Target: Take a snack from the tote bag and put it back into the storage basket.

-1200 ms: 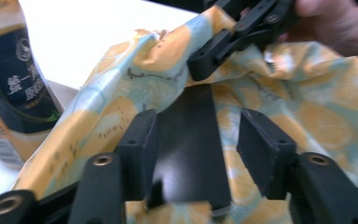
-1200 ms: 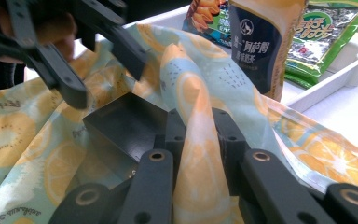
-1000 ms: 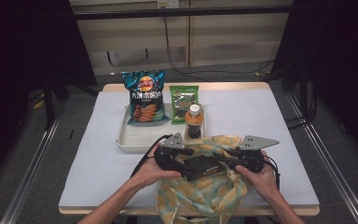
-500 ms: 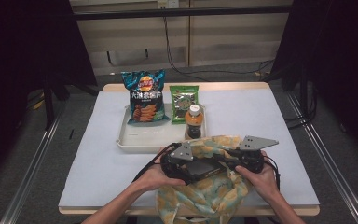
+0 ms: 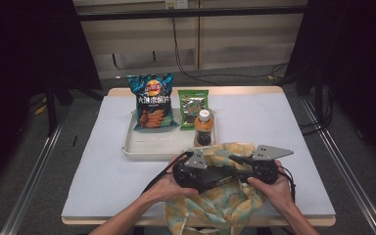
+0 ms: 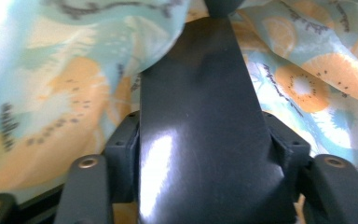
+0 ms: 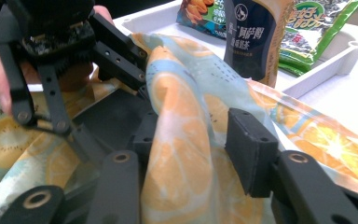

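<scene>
At the near table edge, my right gripper, jaws just opening, straddles a fold of the fruit-print cloth bag unpinched; my left gripper I cannot tell. Regrip the rim squarely.

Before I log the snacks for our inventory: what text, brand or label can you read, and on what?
Chip bag: a red and yellow round logo, lettering unreadable; white Chinese characters beneath it, too blurred to quote.
Bottle: white Chinese characters on the dark label, not sharp enough to quote.
Green packet: print too small to read.
Fruit-print cloth bag: no words.
</scene>
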The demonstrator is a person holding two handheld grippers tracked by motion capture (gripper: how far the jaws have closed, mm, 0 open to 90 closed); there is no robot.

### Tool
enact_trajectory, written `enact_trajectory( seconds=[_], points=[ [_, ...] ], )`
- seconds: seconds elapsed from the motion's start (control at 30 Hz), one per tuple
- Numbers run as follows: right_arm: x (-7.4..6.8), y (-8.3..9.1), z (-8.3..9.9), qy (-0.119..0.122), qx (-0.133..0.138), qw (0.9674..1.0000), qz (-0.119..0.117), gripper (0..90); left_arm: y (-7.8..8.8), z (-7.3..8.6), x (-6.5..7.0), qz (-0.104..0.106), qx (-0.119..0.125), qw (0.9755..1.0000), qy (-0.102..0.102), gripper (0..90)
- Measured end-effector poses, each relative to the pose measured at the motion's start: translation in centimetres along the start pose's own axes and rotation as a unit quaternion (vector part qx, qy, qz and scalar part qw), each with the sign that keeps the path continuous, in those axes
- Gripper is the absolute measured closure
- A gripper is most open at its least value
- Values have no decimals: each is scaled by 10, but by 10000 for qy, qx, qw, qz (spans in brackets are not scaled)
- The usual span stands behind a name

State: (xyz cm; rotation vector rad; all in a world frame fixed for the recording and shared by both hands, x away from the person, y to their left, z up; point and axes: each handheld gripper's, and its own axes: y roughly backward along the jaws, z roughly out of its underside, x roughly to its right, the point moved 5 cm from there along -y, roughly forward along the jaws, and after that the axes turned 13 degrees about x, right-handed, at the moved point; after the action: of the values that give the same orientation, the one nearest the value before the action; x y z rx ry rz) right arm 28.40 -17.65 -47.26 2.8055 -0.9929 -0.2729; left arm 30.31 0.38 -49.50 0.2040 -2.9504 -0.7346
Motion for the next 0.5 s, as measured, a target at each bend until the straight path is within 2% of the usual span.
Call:
enact_trajectory(
  seconds=[0.1,0.13,0.17,0.2,0.23,0.27,0.3,0.33,0.5],
  points=[
    [-2,3,-1,7,25,10000,-15,540,2,-2,0,-5,54,10000,7,425],
    [-2,3,-1,20,36,10000,-19,540,4,-2,0,0,-25,10000,-44,425],
    [-3,4,-2,20,36,10000,-22,541,4,-2,1,16,57,10000,-5,426],
    [-3,4,-2,31,35,10000,-33,560,4,-3,2,39,76,10000,23,427],
    [-3,4,-2,34,19,10000,-45,616,4,-3,2,39,76,10000,23,428],
    [-3,4,-2,34,19,10000,-45,616,6,-4,2,52,85,9999,25,428],
    [-2,6,-4,102,-10,9999,-78,742,7,-4,2,72,121,9999,44,429],
    [-2,6,-5,116,-18,9999,-57,770,9,-4,2,72,63,9999,34,429],
    [3,14,-10,162,74,9998,4,853,15,-7,5,108,119,9998,71,429]
  ],
)
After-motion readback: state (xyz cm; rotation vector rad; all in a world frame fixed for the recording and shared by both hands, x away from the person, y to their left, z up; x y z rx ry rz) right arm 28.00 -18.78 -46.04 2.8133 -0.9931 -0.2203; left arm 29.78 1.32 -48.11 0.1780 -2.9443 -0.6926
